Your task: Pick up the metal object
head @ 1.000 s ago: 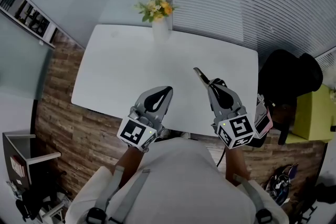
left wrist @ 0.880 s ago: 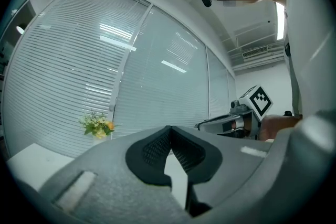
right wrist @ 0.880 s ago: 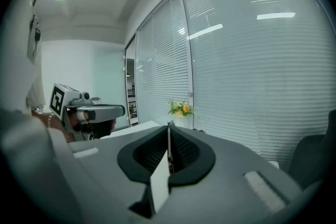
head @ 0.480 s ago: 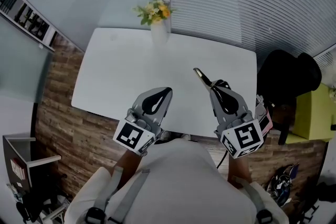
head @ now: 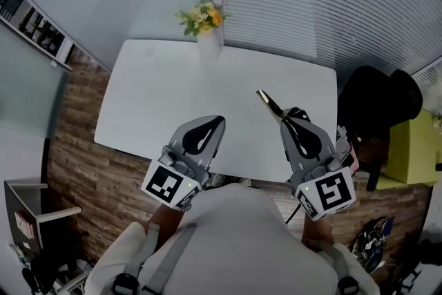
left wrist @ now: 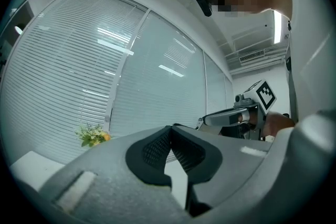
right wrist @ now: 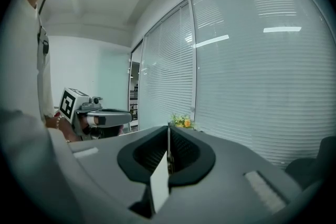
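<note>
A thin flat metal object (head: pixel 267 101) sticks out forward from the tips of my right gripper (head: pixel 284 114), which is shut on it above the white table's (head: pixel 166 90) near right part. In the right gripper view the metal object (right wrist: pixel 168 149) shows edge-on, pinched between the dark pads. My left gripper (head: pixel 219 119) hovers over the table's near edge, shut with nothing in it; in the left gripper view its pads (left wrist: pixel 157 147) meet at the tip. Both grippers are held close to the person's body.
A white vase of yellow flowers (head: pixel 205 24) stands at the table's far edge, in front of window blinds. A black chair (head: pixel 376 103) and a yellow-green piece of furniture (head: pixel 413 148) are to the right. Wood floor (head: pixel 90 162) lies to the left, with a shelf (head: pixel 31 17) beyond.
Both grippers have drawn back a little toward the person's body. The metal object stays held in the right gripper.
</note>
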The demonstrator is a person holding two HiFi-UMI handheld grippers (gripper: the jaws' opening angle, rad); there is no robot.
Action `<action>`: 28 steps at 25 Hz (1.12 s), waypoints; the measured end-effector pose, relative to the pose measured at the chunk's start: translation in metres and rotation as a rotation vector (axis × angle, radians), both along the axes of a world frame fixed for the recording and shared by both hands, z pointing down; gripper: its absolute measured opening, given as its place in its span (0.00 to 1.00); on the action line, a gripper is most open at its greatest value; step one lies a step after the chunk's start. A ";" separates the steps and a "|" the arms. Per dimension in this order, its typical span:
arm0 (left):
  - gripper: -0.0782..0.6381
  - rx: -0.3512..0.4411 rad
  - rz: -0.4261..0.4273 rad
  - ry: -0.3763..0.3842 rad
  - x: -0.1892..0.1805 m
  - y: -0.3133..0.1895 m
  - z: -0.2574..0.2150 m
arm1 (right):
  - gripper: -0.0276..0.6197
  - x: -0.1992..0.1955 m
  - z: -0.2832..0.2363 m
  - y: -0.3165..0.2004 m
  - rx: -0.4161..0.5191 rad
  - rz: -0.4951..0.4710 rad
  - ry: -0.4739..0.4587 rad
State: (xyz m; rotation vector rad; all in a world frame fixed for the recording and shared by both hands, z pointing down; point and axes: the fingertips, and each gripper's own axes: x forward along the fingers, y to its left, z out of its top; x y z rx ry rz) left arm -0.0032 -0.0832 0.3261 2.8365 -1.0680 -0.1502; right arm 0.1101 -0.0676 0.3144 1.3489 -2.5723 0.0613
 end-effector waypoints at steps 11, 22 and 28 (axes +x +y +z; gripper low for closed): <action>0.11 0.016 0.009 0.026 -0.001 0.001 -0.017 | 0.06 0.001 -0.005 0.000 0.012 0.006 -0.005; 0.11 0.016 0.004 0.023 -0.002 0.000 -0.018 | 0.06 0.000 -0.007 -0.002 0.016 0.004 -0.002; 0.11 0.017 0.007 0.025 0.000 0.000 -0.018 | 0.06 0.000 -0.007 -0.002 0.015 0.004 0.000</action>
